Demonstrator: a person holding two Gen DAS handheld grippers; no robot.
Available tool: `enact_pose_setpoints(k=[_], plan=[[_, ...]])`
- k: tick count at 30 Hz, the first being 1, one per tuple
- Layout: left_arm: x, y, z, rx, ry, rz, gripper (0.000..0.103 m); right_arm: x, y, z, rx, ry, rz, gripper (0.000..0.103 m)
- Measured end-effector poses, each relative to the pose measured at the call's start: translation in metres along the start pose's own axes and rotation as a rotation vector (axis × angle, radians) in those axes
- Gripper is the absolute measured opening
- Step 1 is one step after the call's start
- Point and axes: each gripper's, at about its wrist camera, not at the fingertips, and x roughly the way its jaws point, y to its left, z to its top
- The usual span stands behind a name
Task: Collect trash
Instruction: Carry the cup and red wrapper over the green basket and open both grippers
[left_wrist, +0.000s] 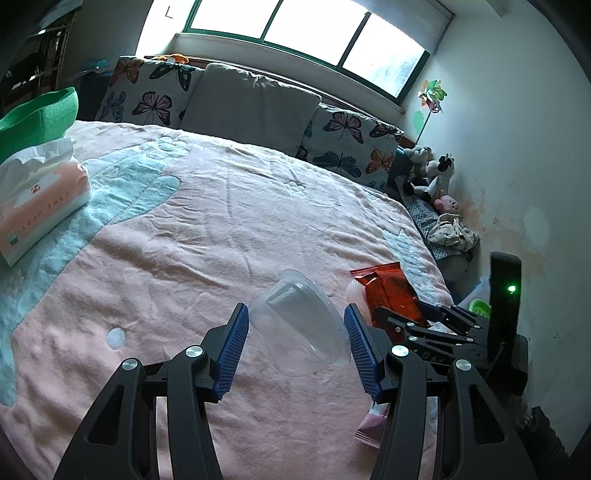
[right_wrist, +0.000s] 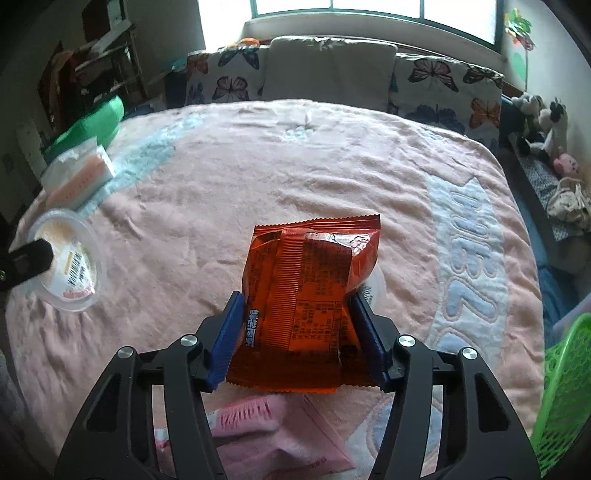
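Right tool (right_wrist: 295, 339) is pinching the orange snack bag (right_wrist: 306, 295) over the bed (right_wrist: 221, 177); left tool (left_wrist: 295, 347) is gripping the clear cup (left_wrist: 299, 328); pink wrapper (right_wrist: 255, 424) is waiting, green basket (right_wrist: 557, 398) sitting near right

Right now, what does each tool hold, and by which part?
The left tool holds the clear plastic cup across its side walls. The right tool grips the orange snack packet by its two side edges, near the bottom seam.

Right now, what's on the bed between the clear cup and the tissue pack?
Nothing. In the left wrist view, only bare pink blanket lies between the clear cup and the tissue pack.
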Motion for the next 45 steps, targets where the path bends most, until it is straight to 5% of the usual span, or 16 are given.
enact_pose_setpoints(k=[12,31,45], plan=[[-0.010,-0.044,0.000,0.062,-0.016,-0.045,0.052,-0.075,-0.036,-0.013,0.135,-0.129,0.044,0.058],[0.013,-0.189,-0.029,0.232,0.053,-0.225,0.052,-0.173,-0.155,-0.117,0.339,-0.163,-0.162,0.060],[0.044,-0.281,-0.050,0.351,0.124,-0.312,0.052,-0.189,-0.231,-0.178,0.497,-0.135,-0.258,0.069]])
